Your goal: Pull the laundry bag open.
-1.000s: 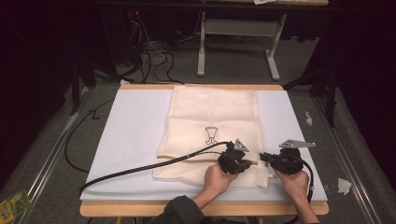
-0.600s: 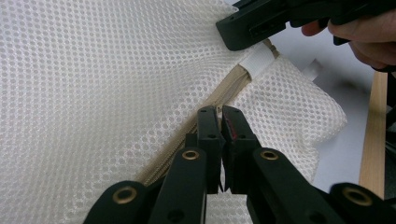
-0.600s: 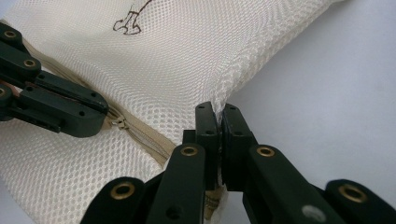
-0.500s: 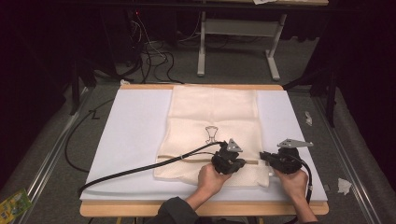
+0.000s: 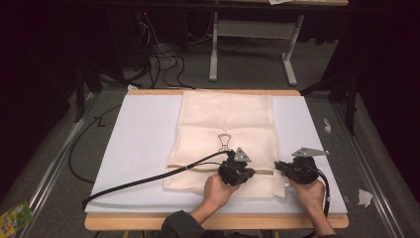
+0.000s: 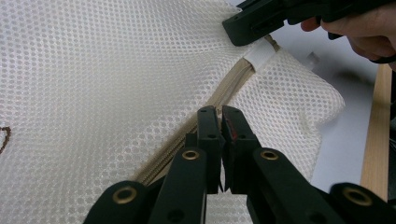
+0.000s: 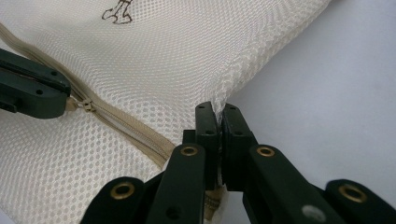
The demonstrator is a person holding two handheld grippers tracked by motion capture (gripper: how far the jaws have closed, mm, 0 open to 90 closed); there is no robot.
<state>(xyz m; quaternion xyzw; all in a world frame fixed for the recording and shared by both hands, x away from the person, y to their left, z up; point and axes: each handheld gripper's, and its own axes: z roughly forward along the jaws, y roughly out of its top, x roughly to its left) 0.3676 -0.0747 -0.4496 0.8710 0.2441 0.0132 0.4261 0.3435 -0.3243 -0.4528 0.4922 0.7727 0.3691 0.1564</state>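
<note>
2 grippers work 1 mesh laundry bag (image 5: 225, 124): left gripper (image 6: 220, 114) fingers clamp the zipper pull, right gripper (image 7: 217, 112) fingers pinch the bag's edge. Step: zipping; next, a steady pull along the zipper (image 7: 121, 126).

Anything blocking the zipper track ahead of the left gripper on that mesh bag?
Nothing visible does. The left gripper is shut at the zipper of the mesh laundry bag; the right gripper pinches the bag's side edge, off the track.
</note>
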